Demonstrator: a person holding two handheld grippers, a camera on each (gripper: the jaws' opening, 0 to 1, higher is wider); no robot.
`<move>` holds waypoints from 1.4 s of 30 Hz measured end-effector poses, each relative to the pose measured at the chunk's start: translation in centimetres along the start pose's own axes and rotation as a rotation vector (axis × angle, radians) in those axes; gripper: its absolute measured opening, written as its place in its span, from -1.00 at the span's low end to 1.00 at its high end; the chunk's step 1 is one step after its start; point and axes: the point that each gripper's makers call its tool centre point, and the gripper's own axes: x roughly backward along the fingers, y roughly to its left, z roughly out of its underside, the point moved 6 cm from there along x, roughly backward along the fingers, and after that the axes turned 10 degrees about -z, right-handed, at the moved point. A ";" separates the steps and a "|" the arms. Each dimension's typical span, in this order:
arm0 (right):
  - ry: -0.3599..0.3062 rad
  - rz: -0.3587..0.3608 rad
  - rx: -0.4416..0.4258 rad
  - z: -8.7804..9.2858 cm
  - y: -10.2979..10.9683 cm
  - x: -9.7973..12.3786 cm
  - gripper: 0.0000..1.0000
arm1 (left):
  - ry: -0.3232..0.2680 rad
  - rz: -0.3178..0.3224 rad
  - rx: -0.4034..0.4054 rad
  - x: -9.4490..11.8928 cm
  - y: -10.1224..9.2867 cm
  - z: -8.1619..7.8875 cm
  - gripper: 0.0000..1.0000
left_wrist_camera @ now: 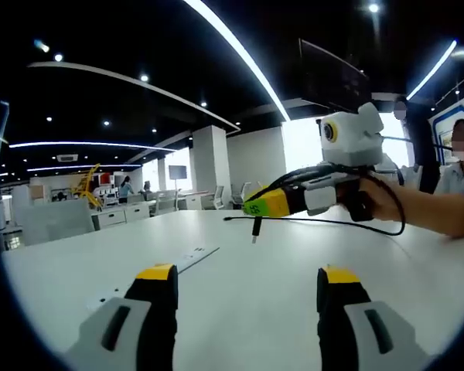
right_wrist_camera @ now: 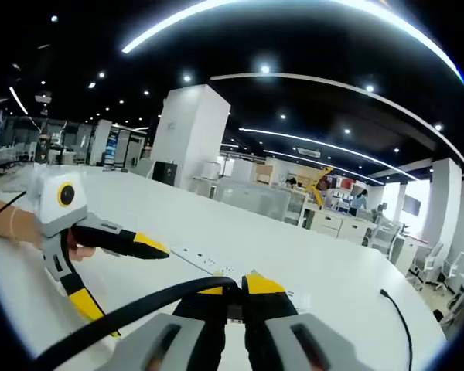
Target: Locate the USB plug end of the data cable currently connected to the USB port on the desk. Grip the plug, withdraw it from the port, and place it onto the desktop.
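Two views logged, left gripper view first. The left claw (left_wrist_camera: pixel 246 280), yellow-tipped with grey bodies, stands wide apart and empty at 6 o'clock above the white surface (left_wrist_camera: pixel 294 255). At 2 o'clock the right claw (left_wrist_camera: pixel 254 205) is clamped on the thin black data cable (left_wrist_camera: pixel 317 222); the small dark USB plug end (left_wrist_camera: pixel 256 229) hangs just below its tips, clear of the surface. A flat white port strip (left_wrist_camera: pixel 193 257) lies at 7 o'clock from the plug.

Right gripper view: the right claw (right_wrist_camera: pixel 233 287) sits nearly closed at 6 o'clock, gripping the cable (right_wrist_camera: pixel 131 311), which runs out toward 8 o'clock. The port strip (right_wrist_camera: pixel 209 263) lies just beyond the tips. The left claw (right_wrist_camera: pixel 120 274) shows open at 9 o'clock.

Judgement: plug appears withdrawn; placing is in hand. Next: lower to bare surface, then release.
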 end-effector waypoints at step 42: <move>0.279 0.029 0.182 5.7 -1.0 -0.5 -0.83 | 0.035 0.042 0.009 -0.1 -1.7 1.6 0.45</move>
